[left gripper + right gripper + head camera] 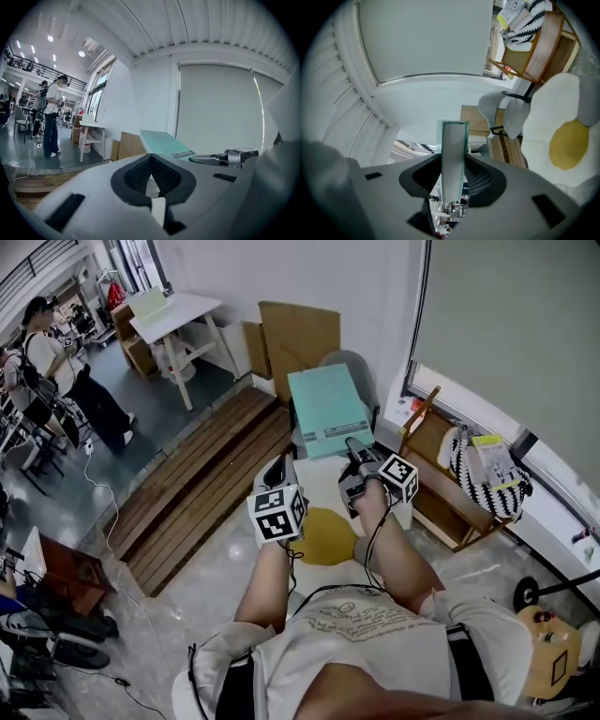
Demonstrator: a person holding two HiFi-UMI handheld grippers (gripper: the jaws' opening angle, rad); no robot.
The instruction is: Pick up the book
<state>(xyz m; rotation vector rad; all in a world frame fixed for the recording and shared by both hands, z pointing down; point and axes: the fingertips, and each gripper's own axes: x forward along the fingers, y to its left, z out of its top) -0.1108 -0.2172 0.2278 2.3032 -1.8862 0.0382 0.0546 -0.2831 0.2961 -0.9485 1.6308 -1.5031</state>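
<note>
A thin pale-green book hangs in the air in front of the person, tilted up toward the wall. My right gripper is shut on its near edge. In the right gripper view the book stands edge-on, with the pads of the right gripper pressed on both covers. My left gripper hovers just left of the book's near corner, apart from it. Its jaws meet at the tips with nothing between them. In the left gripper view the book shows beyond, and the right gripper beside it.
Below the grippers lies a white cushion with a yellow centre. A grey chair and cardboard sheets stand at the wall. At right are a wooden shelf and a striped bag. Wooden decking, a white table and people are at left.
</note>
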